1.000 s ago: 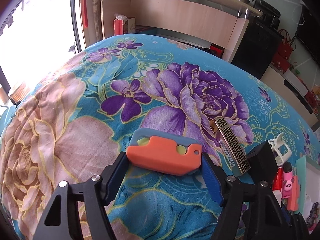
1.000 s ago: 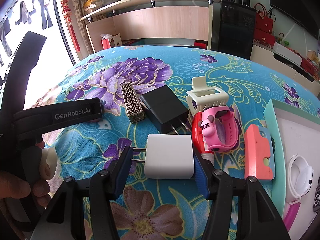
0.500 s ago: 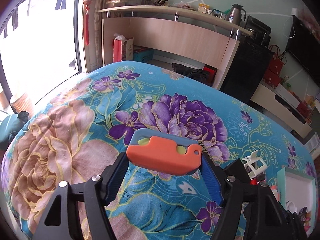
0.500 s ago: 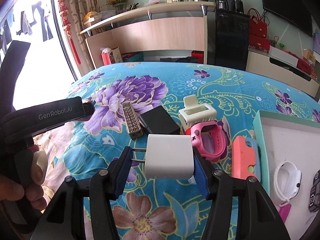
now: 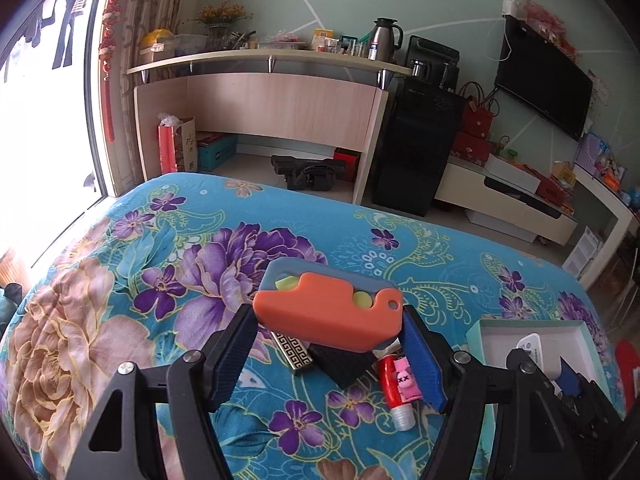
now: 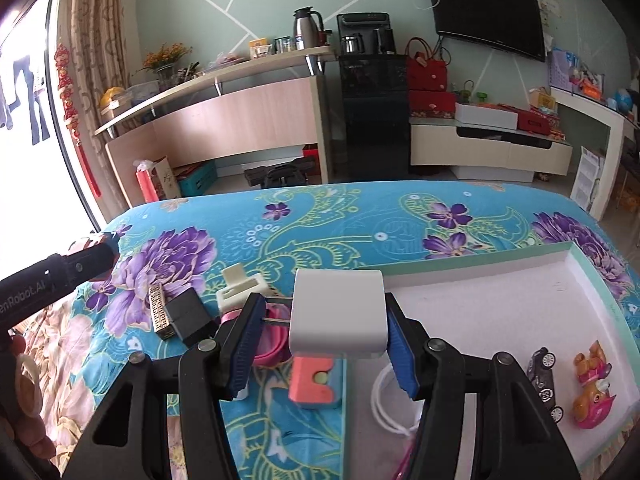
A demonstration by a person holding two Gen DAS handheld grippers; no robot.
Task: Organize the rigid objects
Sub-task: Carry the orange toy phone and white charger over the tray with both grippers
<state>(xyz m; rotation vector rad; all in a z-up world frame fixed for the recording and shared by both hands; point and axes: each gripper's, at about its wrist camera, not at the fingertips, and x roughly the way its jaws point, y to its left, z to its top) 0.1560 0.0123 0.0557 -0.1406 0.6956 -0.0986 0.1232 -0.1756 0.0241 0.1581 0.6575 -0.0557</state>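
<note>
- Partly done, judging by the tray (image 6: 592, 280): already inside, a toy car (image 6: 544, 376), a pink toy figure (image 6: 592, 396) and a white looped piece (image 6: 384, 404) near the tray's 7 o'clock corner.
- In transit: left gripper (image 5: 328, 344) with jaws pinching an orange-and-blue case (image 5: 332, 312) by its two ends, held clear above the floral bedspread (image 5: 120, 280).
- Likewise right gripper (image 6: 324, 340), jaws clamped on the sides of a white charger (image 6: 340, 316), prongs pointing to 9 o'clock, held over the tray's left rim.
- Left to sort on the bedspread: patterned gold bar (image 6: 160, 314), black adapter (image 6: 188, 316) touching it at 3 o'clock, white clip (image 6: 244, 286), pink watch (image 6: 276, 340) largely hidden behind the right jaw, a second orange case (image 6: 314, 380) just beside the tray's left wall, and a red tube (image 5: 394, 388) seen from the left wrist.
- Probably two drop-offs ahead, then several more pickups; roughly a third of the way through, as a guess.
- Compared with a second ago: both grips unchanged in width, same things pinched.
- Both views raised and tipped up: far more of the room, shelf and television now showing, the bedspread lower in frame.
- Right view swung toward the tray: then only its left edge at 3 o'clock, now most of its white floor, with car and figure newly visible.
- Left view: tray now at 4 o'clock, absent earlier; the loose pile now under the held case rather than beside it.
</note>
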